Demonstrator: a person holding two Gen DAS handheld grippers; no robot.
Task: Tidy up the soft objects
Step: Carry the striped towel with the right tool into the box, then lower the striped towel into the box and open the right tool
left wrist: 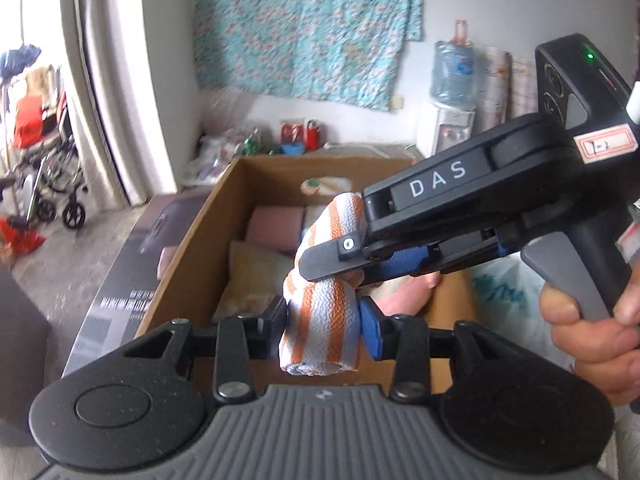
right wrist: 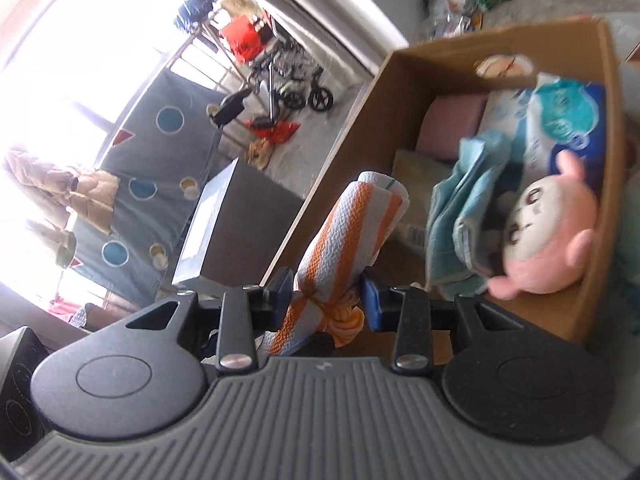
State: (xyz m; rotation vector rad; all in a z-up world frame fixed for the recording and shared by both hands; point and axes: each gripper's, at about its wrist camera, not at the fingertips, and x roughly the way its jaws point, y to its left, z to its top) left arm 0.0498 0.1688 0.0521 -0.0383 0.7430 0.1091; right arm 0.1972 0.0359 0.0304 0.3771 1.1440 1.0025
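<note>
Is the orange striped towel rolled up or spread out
Rolled up: the orange striped towel is a tight tube, its coiled end visible, pinched by the left gripper and right gripper.

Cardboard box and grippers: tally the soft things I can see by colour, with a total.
Orange-and-white: 1, rolled towel held by both the left gripper and right gripper
Pink: 2, plush toy, folded cloth
Teal: 1, towel
Beige: 1, cloth
Total: 5; anything hidden in the box is uncounted.

Rolled towel [left wrist: 320, 312] striped orange and white; cardboard box [left wrist: 192, 256] brown; plush toy [right wrist: 548, 240] pink and white; folded cloth [right wrist: 464, 216] teal; hanging sheet [left wrist: 308, 28] turquoise floral
</note>
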